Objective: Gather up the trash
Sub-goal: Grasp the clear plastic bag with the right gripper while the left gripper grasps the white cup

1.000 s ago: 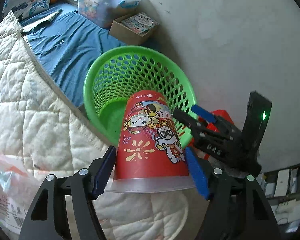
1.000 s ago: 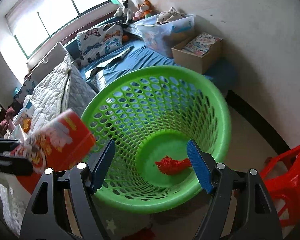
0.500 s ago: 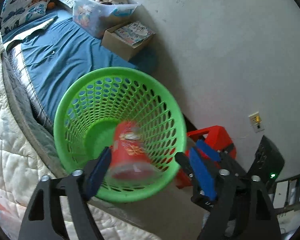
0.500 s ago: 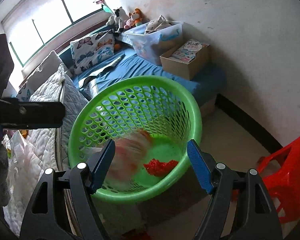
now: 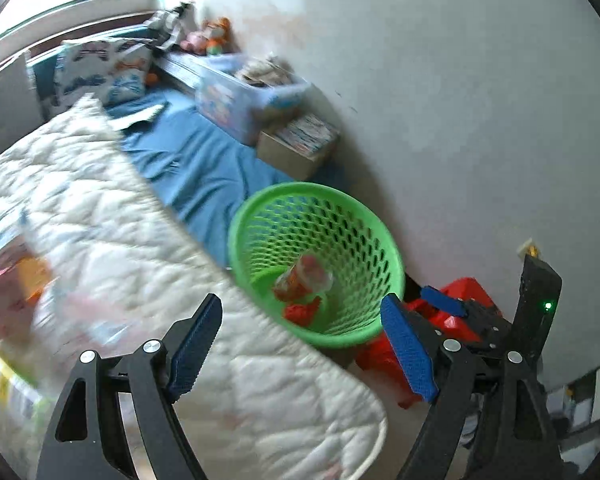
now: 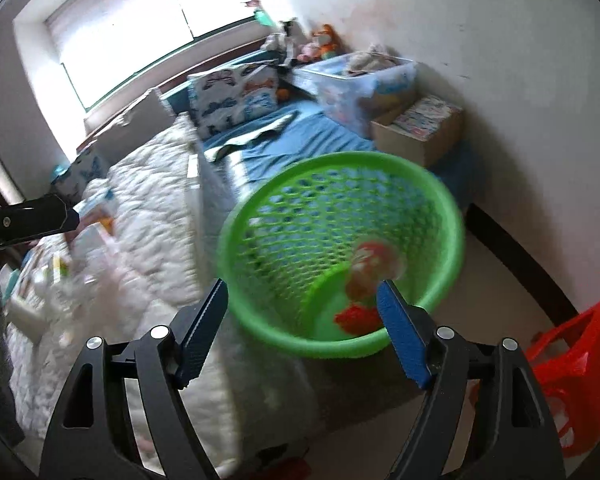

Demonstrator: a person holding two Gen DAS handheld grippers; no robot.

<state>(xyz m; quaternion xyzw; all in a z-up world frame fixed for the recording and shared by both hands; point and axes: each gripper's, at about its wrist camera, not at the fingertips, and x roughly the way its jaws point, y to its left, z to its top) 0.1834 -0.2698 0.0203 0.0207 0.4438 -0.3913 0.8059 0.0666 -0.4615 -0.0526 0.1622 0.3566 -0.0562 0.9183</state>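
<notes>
A green mesh basket [image 5: 340, 232] [image 6: 340, 158] stands on the floor between the bed and the wall. Inside it a red printed paper cup [image 5: 304, 278] [image 6: 374, 264] lies on its side, above a red crumpled wrapper [image 5: 300, 312] [image 6: 356, 316]. My left gripper [image 5: 300, 300] is open and empty, held back from the basket over the quilt edge. My right gripper [image 6: 303, 286] hovers in front of the basket; its jaws are opening and nothing is between them. Blurred plastic packaging [image 5: 12, 300] [image 6: 60, 272] lies on the quilt at the left.
A white quilt [image 5: 140, 240] covers the near bed, with a blue sheet [image 5: 204, 168] beyond. A clear storage box [image 5: 240, 96] and a cardboard box [image 5: 296, 148] sit against the wall. A red plastic stool [image 6: 572, 344] stands right of the basket.
The left gripper let go of the red cup, which dropped into the basket. Both grippers then pulled back and up, so the basket looks smaller and more of the bed shows.
</notes>
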